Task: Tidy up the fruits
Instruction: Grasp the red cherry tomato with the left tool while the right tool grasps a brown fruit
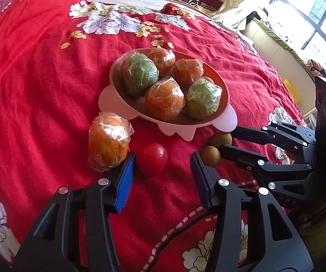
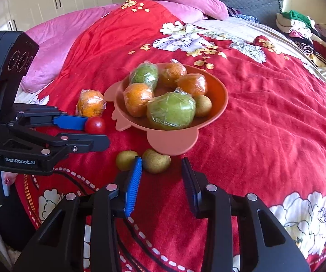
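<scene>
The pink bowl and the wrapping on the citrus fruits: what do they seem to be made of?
The pink bowl looks like moulded plastic or silicone with a matte finish: uniform colour, smooth rounded rim, lobed tabs; which one is unclear. The wrapping on the citrus fruits looks like thin clear plastic film: glossy, wrinkled, with glinting creases, and the peel shows through.

Both wrist views sit low and close — facing the shared fruit plate point(image 1: 117, 100) point(image 2: 219, 104) from opposite sides.
</scene>
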Motion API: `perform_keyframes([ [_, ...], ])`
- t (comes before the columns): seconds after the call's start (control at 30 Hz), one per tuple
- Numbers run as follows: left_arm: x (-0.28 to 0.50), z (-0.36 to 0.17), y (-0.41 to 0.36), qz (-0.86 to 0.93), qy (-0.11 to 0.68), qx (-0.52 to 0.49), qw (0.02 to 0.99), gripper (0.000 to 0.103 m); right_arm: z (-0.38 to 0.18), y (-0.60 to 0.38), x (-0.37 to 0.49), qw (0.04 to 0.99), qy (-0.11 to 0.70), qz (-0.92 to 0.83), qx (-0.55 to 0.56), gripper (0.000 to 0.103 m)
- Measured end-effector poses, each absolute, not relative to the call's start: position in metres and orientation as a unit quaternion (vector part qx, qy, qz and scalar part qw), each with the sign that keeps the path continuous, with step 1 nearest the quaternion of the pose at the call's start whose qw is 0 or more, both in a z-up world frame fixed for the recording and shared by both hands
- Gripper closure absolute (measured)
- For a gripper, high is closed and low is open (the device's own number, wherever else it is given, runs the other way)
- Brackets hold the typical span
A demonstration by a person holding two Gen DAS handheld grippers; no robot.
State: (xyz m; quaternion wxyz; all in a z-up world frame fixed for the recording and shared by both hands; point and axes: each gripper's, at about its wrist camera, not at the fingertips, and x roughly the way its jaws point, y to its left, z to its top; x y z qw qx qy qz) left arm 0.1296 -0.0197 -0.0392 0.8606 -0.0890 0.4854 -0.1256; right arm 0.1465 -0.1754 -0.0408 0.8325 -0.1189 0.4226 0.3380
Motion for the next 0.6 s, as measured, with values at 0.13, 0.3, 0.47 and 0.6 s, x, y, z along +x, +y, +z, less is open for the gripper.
perform_keyframes([
  [0.13,0.131,-0.04,-0.021,-0.125,0.487,-0.083,0.861,0.065,-0.044,-0.172,0.15,0.828,0.425,0.348,-0.112,0.073],
  [0.3,0.133,-0.042,-0.018,-0.125,0.488,-0.084,0.86,0.07,-0.047,-0.168,0.15,0.824,0.428,0.354,-0.113,0.077],
  [0.47,0.134,-0.043,-0.018,-0.126,0.488,-0.083,0.86,0.07,-0.043,-0.177,0.144,0.825,0.433,0.352,-0.091,0.077],
  [0.6,0.135,-0.043,-0.017,-0.124,0.487,-0.078,0.861,0.077,-0.038,-0.187,0.135,0.83,0.43,0.346,-0.079,0.078],
])
